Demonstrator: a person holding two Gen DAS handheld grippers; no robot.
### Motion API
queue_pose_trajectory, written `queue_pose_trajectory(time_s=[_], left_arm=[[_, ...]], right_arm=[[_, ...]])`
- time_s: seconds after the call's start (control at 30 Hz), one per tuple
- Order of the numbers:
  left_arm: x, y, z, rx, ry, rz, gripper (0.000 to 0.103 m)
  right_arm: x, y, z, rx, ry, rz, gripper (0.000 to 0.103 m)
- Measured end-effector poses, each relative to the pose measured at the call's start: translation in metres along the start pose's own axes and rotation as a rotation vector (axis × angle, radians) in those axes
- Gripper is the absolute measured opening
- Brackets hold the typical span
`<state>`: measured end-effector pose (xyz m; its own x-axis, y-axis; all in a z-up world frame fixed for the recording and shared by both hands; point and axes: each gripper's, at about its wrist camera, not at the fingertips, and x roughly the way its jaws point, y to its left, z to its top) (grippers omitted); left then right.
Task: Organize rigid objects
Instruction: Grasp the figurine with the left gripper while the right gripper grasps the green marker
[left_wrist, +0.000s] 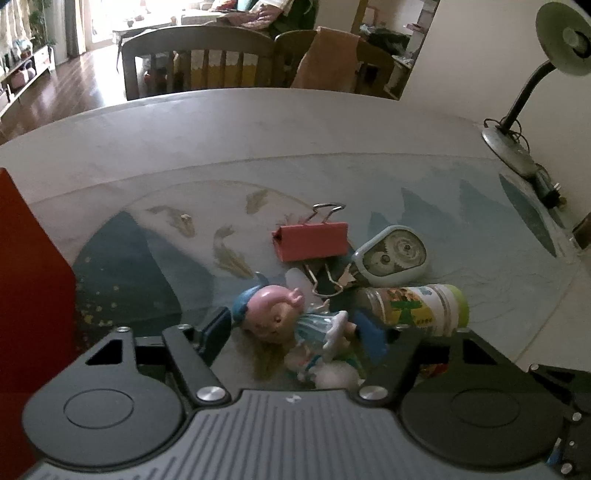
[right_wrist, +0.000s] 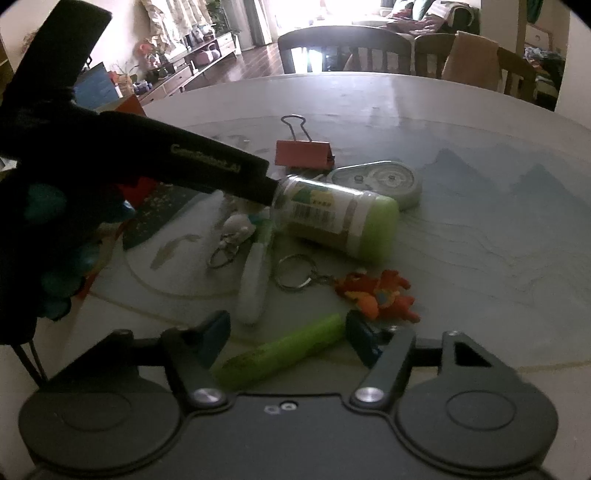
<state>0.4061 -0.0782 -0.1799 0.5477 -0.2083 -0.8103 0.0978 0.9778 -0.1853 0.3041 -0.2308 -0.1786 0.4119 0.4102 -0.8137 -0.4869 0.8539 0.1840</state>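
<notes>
In the left wrist view my left gripper is open, its fingers on either side of a doll figurine with a pink face and blue dress lying on the mat. Beyond it lie a red binder clip, a pale blue correction-tape dispenser and a green-capped jar on its side. In the right wrist view my right gripper is open around a green marker. Ahead lie a white tube, an orange keychain figure, the jar, the dispenser and the clip.
A red box stands at the left of the mat. A desk lamp stands at the far right by the wall. The left gripper's black body crosses the right wrist view. Chairs stand beyond the round table.
</notes>
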Motion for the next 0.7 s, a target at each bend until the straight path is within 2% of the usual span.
queue_pose_trajectory(time_s=[0.1,0.2,0.23,0.27,0.33,0.43,0.47,0.53,0.7], left_arm=[[0.000,0.000,0.000,0.005,-0.005,-0.001,0.071],[0.000,0.001,-0.001,-0.002,-0.009,-0.005,0.070],[-0.001,0.001,-0.001,-0.002,-0.012,-0.004,0.069],[-0.001,0.001,-0.001,-0.003,-0.013,-0.006,0.064],[-0.001,0.001,-0.002,-0.010,-0.012,-0.012,0.057],[-0.001,0.000,-0.002,-0.009,-0.010,-0.007,0.053],[-0.001,0.001,-0.003,-0.011,-0.011,-0.011,0.042],[-0.002,0.002,-0.004,-0.023,-0.016,-0.015,0.034],[-0.006,0.006,-0.006,-0.048,-0.018,-0.005,0.034]], right_arm=[[-0.001,-0.001,-0.001,0.009,0.004,-0.013,0.056],[-0.003,-0.002,-0.001,0.021,0.006,-0.028,0.043],[-0.004,-0.003,-0.002,0.027,0.007,-0.032,0.036],[-0.005,-0.004,-0.002,0.031,0.009,-0.036,0.027],[-0.007,-0.007,-0.003,0.044,0.013,-0.030,0.020],[-0.010,-0.008,-0.006,0.050,0.012,-0.035,0.019],[-0.011,-0.008,-0.006,0.054,0.012,-0.035,0.019],[-0.013,-0.008,-0.007,0.056,0.011,-0.029,0.019],[-0.019,-0.005,-0.012,0.050,0.011,-0.024,0.018]])
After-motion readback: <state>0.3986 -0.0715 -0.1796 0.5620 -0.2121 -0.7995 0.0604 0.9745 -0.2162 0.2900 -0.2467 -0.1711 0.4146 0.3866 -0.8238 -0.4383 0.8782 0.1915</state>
